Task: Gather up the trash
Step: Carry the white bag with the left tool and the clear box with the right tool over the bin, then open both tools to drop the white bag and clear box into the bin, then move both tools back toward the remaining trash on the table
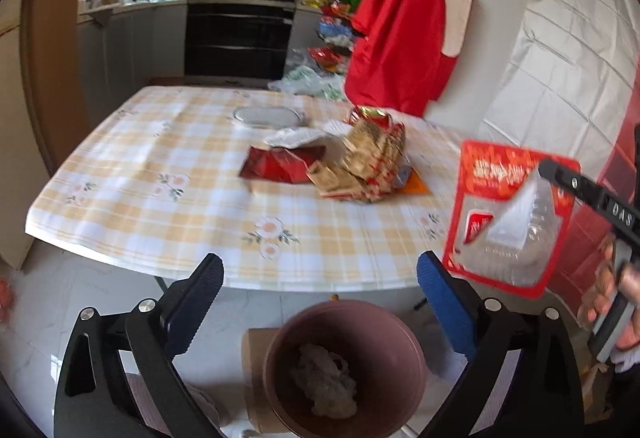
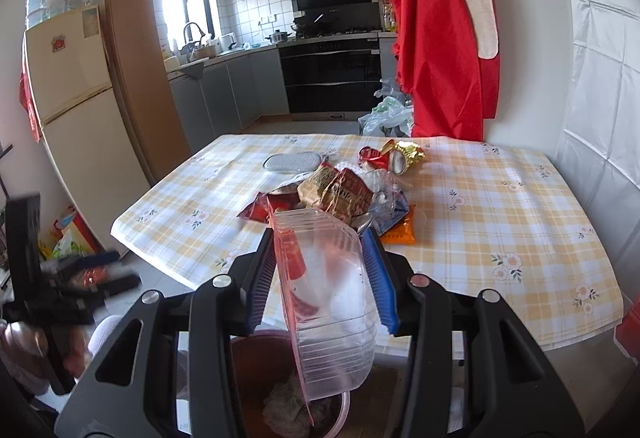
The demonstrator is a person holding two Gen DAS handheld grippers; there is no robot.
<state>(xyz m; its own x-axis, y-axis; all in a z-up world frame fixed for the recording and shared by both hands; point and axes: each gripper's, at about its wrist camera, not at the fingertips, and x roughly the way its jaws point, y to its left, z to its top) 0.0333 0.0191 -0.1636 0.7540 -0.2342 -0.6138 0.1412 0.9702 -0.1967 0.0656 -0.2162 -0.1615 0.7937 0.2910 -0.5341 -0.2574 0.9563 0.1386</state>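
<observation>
My left gripper (image 1: 319,269) stands open and empty above a pink bin (image 1: 344,366) on the floor, which holds crumpled white paper. In the right wrist view my right gripper (image 2: 320,266) is shut on a clear plastic tray with a red card back (image 2: 328,298), tilted over the same bin (image 2: 248,378). The left wrist view shows that tray (image 1: 508,218) at the right, level with the table's edge. A pile of red and gold wrappers (image 1: 360,162) (image 2: 340,194) lies mid-table on the checked cloth (image 1: 160,178). The left gripper (image 2: 80,278) appears blurred at the left.
A silver oval dish (image 1: 268,116) sits behind the pile. A red apron (image 1: 404,18) hangs on the wall by the table's far right corner. Plastic bags (image 2: 388,114) lie on the floor beyond the table. A fridge (image 2: 68,78) stands at the left, an oven (image 2: 332,78) farther back.
</observation>
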